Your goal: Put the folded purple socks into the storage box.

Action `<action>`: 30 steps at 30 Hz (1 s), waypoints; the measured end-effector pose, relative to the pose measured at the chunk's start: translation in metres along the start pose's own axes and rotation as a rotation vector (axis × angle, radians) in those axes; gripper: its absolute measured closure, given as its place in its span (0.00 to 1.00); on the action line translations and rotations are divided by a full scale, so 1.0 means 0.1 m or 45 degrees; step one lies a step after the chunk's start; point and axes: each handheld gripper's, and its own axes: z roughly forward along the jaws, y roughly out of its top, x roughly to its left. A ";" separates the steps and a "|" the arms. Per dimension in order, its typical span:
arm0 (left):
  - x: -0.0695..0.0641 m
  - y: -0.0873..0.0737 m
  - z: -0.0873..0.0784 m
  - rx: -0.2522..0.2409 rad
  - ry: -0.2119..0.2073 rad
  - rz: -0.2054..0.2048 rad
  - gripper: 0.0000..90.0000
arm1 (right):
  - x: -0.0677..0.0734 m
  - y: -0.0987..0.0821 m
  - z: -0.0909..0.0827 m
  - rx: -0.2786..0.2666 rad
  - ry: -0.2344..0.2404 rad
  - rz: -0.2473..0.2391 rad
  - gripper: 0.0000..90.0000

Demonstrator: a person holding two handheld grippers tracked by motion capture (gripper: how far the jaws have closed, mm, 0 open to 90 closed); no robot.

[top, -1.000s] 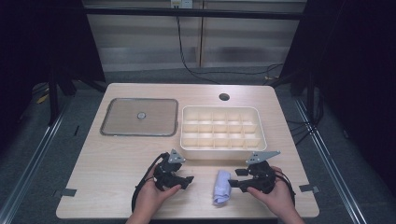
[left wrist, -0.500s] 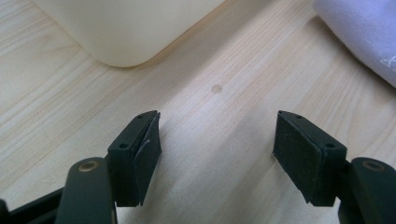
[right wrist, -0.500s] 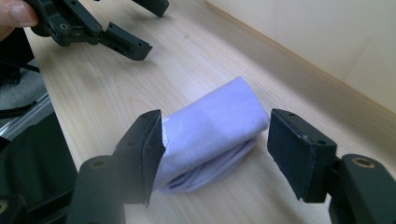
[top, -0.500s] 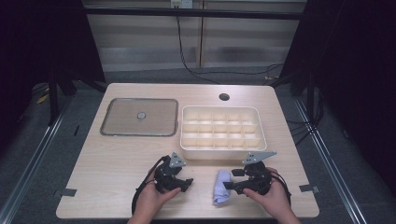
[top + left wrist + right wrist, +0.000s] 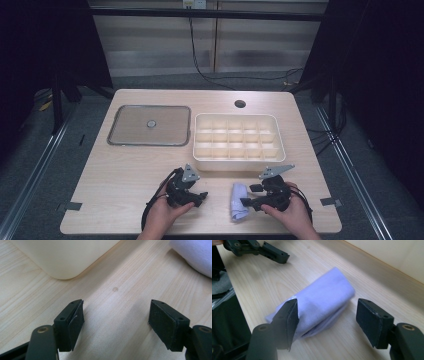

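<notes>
Cloth: a small folded pale lavender fabric cloth (image 5: 239,201) lies flat on the light wooden table (image 5: 125,170), at the near edge, between the two hands and just in front of the tray's near wall.
Right gripper: the black two-jaw right gripper (image 5: 327,317) points left at the cloth. Its jaws have just been opening and now stand wide, one pad at the cloth's near corner, the other well clear, so nothing is gripped; likely lined up this way to straddle the fold.
Left gripper: the black two-jaw left gripper (image 5: 116,320) sits low over bare wood to the left of the cloth. Its jaws have also just been opening and are wide with nothing between them, apparently waiting to take a share of the cloth.
Tray: a cream plastic tray with a grid of small compartments (image 5: 238,141) stands at mid-table, right of centre, open-topped, probably so a folded item can go in.
Lid: a clear rectangular lid with a dark rim and centre knob (image 5: 149,125) lies flat to the tray's left, set aside.
Uncertain: motion blur in the right gripper view hides whether the left pad touches the fabric.
</notes>
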 end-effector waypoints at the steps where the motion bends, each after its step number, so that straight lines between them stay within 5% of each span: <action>1: 0.00 0.00 0.00 -0.004 0.000 -0.003 0.31 | -0.01 0.00 -0.01 0.006 -0.013 -0.003 0.38; 15: 0.01 -0.03 0.01 -0.034 -0.012 0.008 0.30 | -0.09 0.06 -0.02 0.041 -0.066 -0.001 0.39; 25: 0.01 -0.05 0.00 -0.047 -0.008 0.012 0.29 | -0.01 0.02 -0.01 0.002 0.013 0.008 0.40; 30: 0.01 -0.05 0.01 -0.050 -0.005 0.008 0.29 | -0.01 -0.05 0.04 0.037 0.025 0.047 0.45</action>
